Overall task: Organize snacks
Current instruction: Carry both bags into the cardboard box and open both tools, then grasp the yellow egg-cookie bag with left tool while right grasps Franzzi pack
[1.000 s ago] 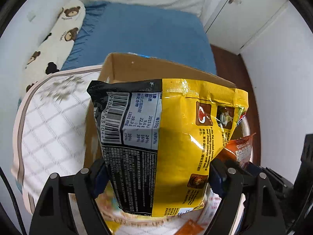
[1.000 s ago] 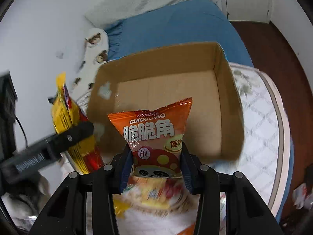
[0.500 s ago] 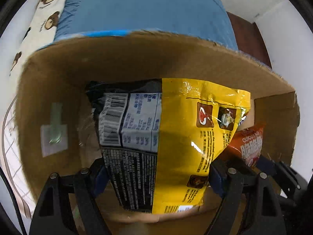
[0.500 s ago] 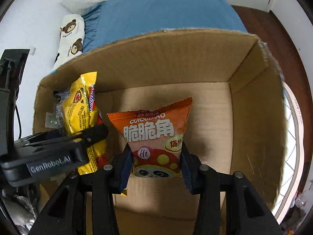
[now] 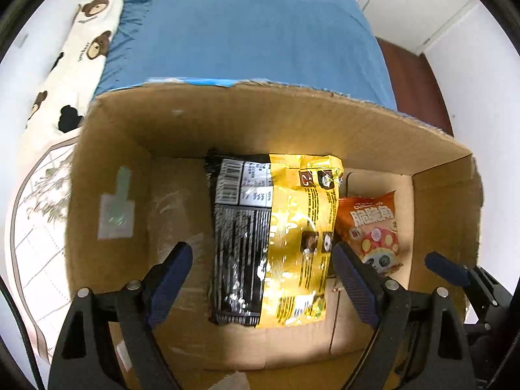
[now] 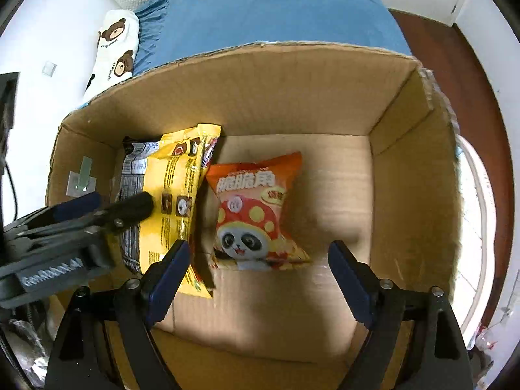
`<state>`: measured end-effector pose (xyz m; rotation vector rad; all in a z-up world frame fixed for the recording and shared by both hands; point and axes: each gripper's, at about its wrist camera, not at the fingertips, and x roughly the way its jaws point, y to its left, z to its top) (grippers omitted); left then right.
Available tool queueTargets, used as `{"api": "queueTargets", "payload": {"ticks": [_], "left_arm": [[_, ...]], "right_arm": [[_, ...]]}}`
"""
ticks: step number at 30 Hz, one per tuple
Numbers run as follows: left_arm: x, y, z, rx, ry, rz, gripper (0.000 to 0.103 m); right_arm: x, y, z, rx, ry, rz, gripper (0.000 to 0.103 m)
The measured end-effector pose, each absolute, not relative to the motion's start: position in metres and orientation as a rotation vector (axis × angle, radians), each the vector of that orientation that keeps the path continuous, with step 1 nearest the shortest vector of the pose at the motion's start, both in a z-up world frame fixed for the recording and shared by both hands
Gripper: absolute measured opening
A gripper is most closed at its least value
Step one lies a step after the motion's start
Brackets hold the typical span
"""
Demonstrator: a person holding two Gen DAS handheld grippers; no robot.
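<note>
A yellow and black snack bag [image 5: 276, 237] lies on the floor of an open cardboard box [image 5: 247, 120]. It also shows in the right wrist view [image 6: 172, 201]. An orange panda snack bag [image 6: 256, 217] lies beside it to the right, also in the left wrist view [image 5: 370, 227]. My left gripper [image 5: 260, 273] is open over the yellow bag, empty. My right gripper [image 6: 258, 269] is open over the orange bag, empty. The left gripper also shows in the right wrist view [image 6: 107, 208], and one right finger [image 5: 448, 266] in the left wrist view.
The box [image 6: 412, 104] stands on a patterned white cloth [image 5: 35, 214]. Behind it is a bed with a blue sheet [image 5: 247, 29] and a bear-print pillow [image 5: 78, 58]. Brown floor [image 6: 461, 65] lies to the right.
Both grippers have opened and let go of their bags. The yellow bag and the orange bag now lie on the box floor, and both grippers have pulled back a little.
</note>
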<state>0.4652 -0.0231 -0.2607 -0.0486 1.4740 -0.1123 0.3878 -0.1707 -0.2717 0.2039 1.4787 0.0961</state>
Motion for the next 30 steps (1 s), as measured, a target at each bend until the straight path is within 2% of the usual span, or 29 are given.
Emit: {"api": "queueTargets", "payload": {"ticks": [9,30], "left_arm": [[0.407,-0.001,-0.209,-0.014,1.309,-0.078,0.088],[0.284,0.007,-0.122,0.015,1.09,-0.084,0.088]], "right_arm": [[0.337,-0.164,-0.221,0.117,1.363,0.042,0.089],[0.213,-0.154,-0.112,0.081,1.098,0.004,0.089]]}}
